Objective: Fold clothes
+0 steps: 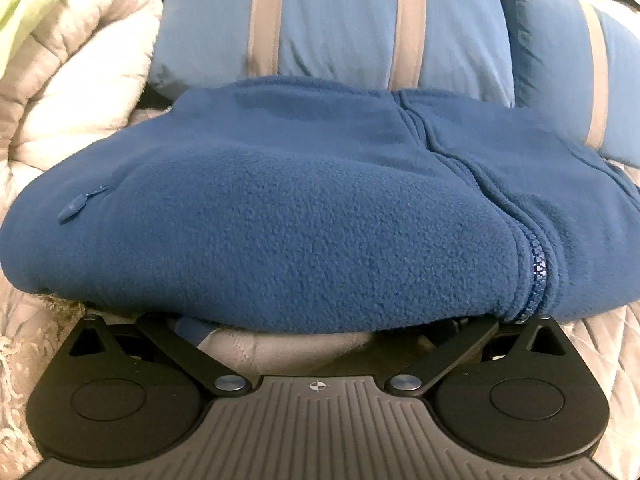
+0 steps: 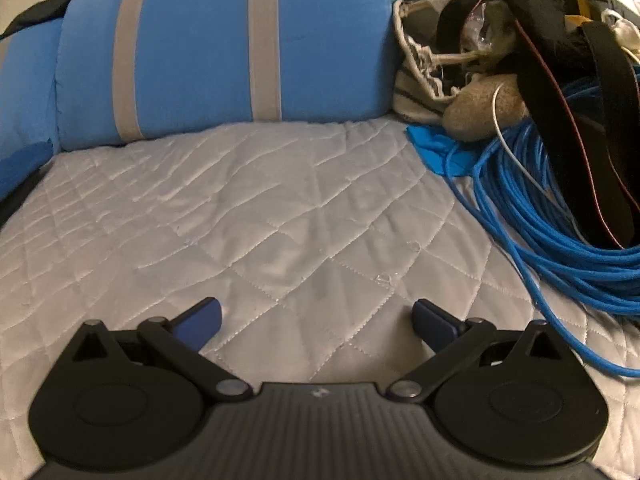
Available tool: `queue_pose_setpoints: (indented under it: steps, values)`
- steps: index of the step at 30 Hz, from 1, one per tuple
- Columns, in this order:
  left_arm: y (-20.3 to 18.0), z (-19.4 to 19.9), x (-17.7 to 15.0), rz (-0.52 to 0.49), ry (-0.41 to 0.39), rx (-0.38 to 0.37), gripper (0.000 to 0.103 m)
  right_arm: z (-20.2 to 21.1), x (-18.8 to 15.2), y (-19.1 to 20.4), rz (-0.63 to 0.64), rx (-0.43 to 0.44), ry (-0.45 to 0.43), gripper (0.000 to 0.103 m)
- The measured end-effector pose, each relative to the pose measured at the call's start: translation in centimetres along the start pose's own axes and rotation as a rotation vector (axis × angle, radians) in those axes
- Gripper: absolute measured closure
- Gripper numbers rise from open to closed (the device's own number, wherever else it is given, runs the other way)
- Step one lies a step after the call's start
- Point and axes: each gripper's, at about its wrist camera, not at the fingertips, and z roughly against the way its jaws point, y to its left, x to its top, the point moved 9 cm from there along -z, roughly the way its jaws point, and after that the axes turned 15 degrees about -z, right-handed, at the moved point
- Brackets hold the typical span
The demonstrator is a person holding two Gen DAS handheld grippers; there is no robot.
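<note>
A folded blue fleece jacket (image 1: 304,216) fills the left wrist view, lying on a pale quilted cover (image 1: 608,344). Its zipper (image 1: 536,272) runs down the right side and a small zipper pull (image 1: 74,208) shows at the left. My left gripper (image 1: 316,328) is right at the jacket's near edge. Its arms are spread wide, so it is open, and its fingertips are hidden under the fleece. In the right wrist view my right gripper (image 2: 316,320) is open above the bare quilted cover (image 2: 260,216), with nothing between its blue pads (image 2: 204,320).
Blue pillows with grey stripes (image 2: 200,48) (image 1: 340,20) lie along the back. At the right are a coil of blue cable (image 2: 560,216), black straps (image 2: 560,80), a tan plush item (image 2: 476,112) and a striped bag (image 2: 416,80). A white fluffy blanket (image 1: 72,80) is bunched at the left.
</note>
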Motion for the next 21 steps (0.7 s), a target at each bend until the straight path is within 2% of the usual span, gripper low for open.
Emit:
queue_pose_setpoints:
  steps: [6,9,12,21]
  values:
    - [-0.1,0.15,-0.25,0.008,-0.061,0.03,0.0,0.2,-0.25,-0.14,-0.013,0.011,-0.056,0.0]
    - [-0.29,0.31,-0.41,0.003,-0.072,0.04,0.0,0.43,-0.45,-0.31,-0.023,0.028,-0.094,0.0]
    - [-0.32,0.3,-0.33,0.004,-0.077,0.041,0.0,0.59,-0.57,-0.04,0.0,0.007,-0.119,0.0]
    - [-0.37,0.28,-0.33,0.011,-0.077,0.034,0.0,0.74,-0.56,-0.13,0.002,0.003,-0.13,0.0]
